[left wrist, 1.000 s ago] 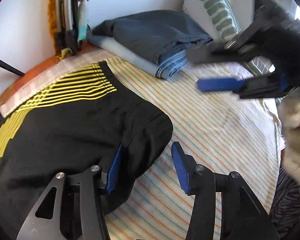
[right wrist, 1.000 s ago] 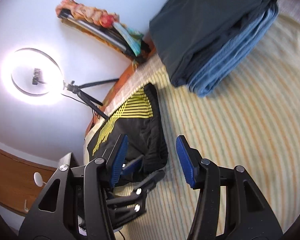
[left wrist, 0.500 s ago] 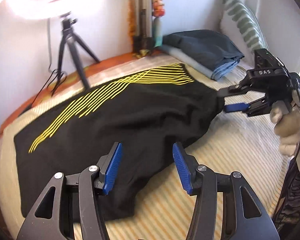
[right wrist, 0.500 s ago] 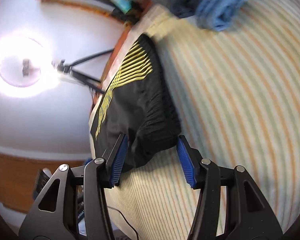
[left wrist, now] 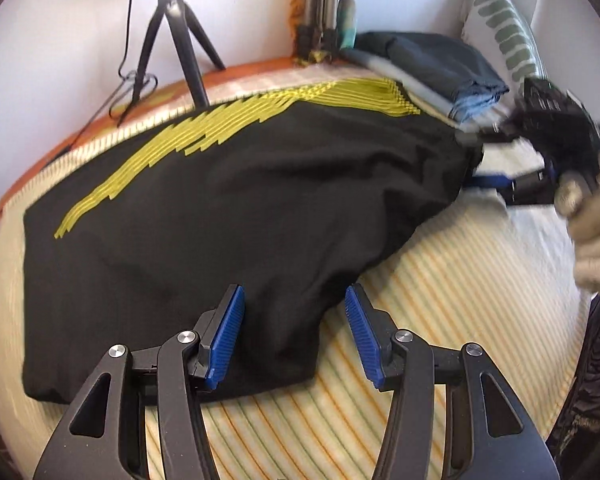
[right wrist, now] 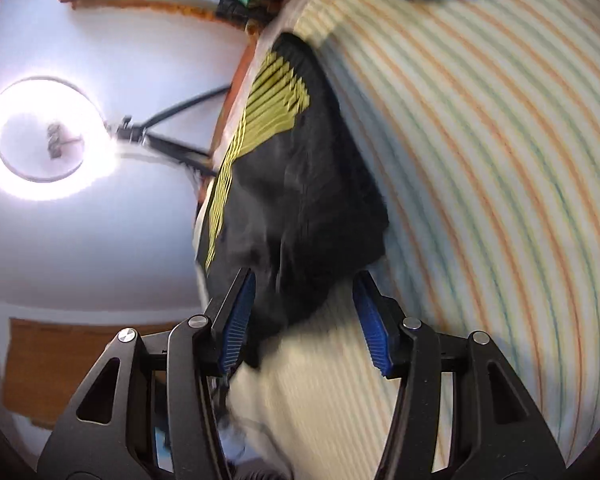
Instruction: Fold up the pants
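Note:
Black pants with yellow stripes lie spread on a striped bed sheet. My left gripper is open, its jaws astride the near edge of the pants. My right gripper is open with the waist end of the pants between its jaws. In the left wrist view the right gripper sits at the far right end of the pants, held by a gloved hand.
A stack of folded dark and blue jeans lies at the back right by a green patterned pillow. A tripod with a ring light stands behind the bed. Wall runs along the far edge.
The left gripper has pulled back along the pants, so more of them shows. The right gripper has come down to the waist end; cloth now sits between its open jaws.

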Demonstrator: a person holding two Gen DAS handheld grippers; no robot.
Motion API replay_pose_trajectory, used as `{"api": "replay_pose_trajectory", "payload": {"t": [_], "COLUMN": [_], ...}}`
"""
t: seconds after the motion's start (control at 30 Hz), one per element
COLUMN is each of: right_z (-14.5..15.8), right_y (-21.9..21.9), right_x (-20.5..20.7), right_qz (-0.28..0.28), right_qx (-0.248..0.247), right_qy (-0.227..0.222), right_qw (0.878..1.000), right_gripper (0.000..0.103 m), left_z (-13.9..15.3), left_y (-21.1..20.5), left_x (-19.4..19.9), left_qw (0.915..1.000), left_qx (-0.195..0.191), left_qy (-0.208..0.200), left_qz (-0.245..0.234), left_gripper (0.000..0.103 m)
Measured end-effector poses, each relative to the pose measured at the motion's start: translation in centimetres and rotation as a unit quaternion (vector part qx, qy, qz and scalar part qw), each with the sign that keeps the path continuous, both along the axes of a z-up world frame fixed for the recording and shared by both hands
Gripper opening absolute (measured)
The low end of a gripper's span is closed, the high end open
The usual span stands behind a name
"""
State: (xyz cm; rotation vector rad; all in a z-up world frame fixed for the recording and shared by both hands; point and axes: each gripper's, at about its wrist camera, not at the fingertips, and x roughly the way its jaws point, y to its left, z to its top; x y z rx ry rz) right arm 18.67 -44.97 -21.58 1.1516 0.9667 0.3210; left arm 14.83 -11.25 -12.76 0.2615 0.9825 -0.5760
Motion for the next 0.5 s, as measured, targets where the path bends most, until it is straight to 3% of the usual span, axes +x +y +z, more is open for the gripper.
{"api": "replay_pose_trajectory", "payload": {"t": [0.07,0.13,0.17,0.2,0.23,0.27,0.37,0.43,0.5], "right_z": [-0.3,0.0,0.4,0.8,1.3,2.5,3.8,2.9,2.2], "right_y": [-0.3,-0.1,0.2,0.4,0.5,1.0,2.6,2.5,2.0], "right_x": [0.3,0.7,0.8,0.8,0.7,0.6,0.6,0.7,1.0], "right_qz": [-0.018,-0.022,-0.019,-0.015,-0.013,-0.008,0.018,0.032,0.047], "right_qx": [0.022,-0.002,-0.021,-0.038,-0.06,-0.113,-0.233,-0.23,-0.195], "right_qy": [-0.005,-0.01,-0.017,-0.022,-0.031,-0.049,-0.058,-0.04,-0.023], "right_qw": [1.0,1.0,0.999,0.999,0.998,0.992,0.971,0.972,0.979], "right_gripper": [0.053,0.048,0.03,0.023,0.022,0.018,0.015,0.015,0.018], "left_z": [-0.7,-0.9,-0.8,-0.7,-0.4,-0.2,0.4,0.9,1.5], "left_y": [0.2,0.2,0.2,0.2,0.2,0.3,0.4,0.4,-0.2], "left_x": [-0.2,-0.4,-0.5,-0.6,-0.7,-0.7,-0.8,-0.9,-1.0], "left_qw": [1.0,0.9999,0.9999,0.9999,0.9998,0.9998,0.9997,0.9996,0.9994], "left_qx": [0.006,0.012,0.014,0.014,0.013,0.011,0.009,0.004,-0.005], "left_qy": [0.002,0.001,-0.002,-0.006,-0.009,-0.012,-0.022,-0.029,-0.035], "left_qz": [-0.001,-0.004,-0.006,-0.007,-0.007,-0.007,-0.001,0.002,-0.004], "left_gripper": [0.051,0.051,0.051,0.051,0.051,0.051,0.051,0.051,0.051]}}
